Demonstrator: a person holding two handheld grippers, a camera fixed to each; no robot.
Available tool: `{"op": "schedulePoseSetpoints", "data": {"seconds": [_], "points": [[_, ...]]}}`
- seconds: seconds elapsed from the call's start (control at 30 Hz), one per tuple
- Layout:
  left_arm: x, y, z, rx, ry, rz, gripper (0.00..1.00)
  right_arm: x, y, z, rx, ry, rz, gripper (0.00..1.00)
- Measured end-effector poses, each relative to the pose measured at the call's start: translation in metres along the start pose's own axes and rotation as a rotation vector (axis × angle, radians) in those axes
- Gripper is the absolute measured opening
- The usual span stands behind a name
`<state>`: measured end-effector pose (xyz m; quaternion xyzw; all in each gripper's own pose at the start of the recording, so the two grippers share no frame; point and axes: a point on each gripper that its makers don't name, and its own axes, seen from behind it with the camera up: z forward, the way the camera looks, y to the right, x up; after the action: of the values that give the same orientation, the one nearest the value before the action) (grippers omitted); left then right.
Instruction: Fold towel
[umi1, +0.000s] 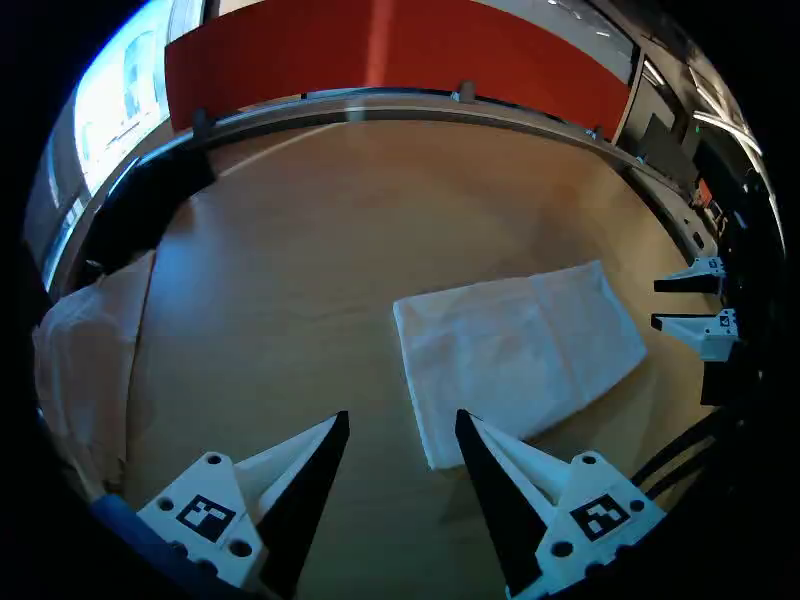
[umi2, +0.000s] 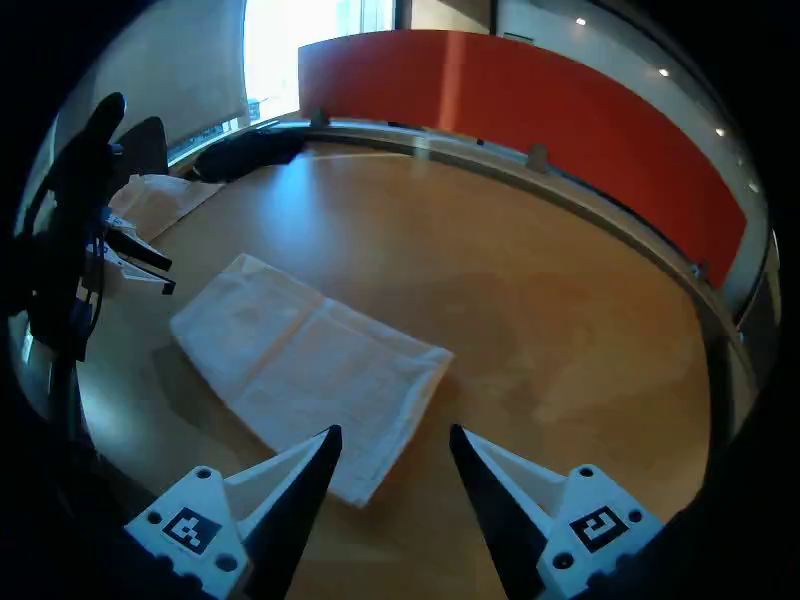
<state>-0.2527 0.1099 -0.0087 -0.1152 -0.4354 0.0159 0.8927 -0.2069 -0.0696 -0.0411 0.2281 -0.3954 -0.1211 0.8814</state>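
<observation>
Light wooden bench (umi1: 330, 230), red partition panel (umi1: 400, 55) behind its far edge, bright window (umi1: 120, 90) at far left, dark object (umi1: 150, 205) on bench corner, pale sheet (umi1: 90, 350) just beside it.

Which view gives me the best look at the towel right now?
The right gripper view: the towel lies flat, large and almost wholly in sight, creases showing. The left gripper view shows the towel too, a little smaller, with its near corner hidden behind one finger of the left gripper.
</observation>
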Motion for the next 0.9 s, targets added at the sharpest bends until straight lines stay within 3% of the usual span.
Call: {"op": "schedulePoseSetpoints", "data": {"seconds": [0.47, 0.9], "points": [[-0.031, 0.0, -0.026, 0.025, 0.003, -0.074, 0.78, -0.016, -0.009, -0.011, 0.016, -0.01, -0.004, 0.83], [-0.05, -0.014, -0.054, 0.071, 0.011, -0.139, 0.78, -0.035, -0.017, -0.004, 0.075, -0.067, -0.115, 0.83]]}}
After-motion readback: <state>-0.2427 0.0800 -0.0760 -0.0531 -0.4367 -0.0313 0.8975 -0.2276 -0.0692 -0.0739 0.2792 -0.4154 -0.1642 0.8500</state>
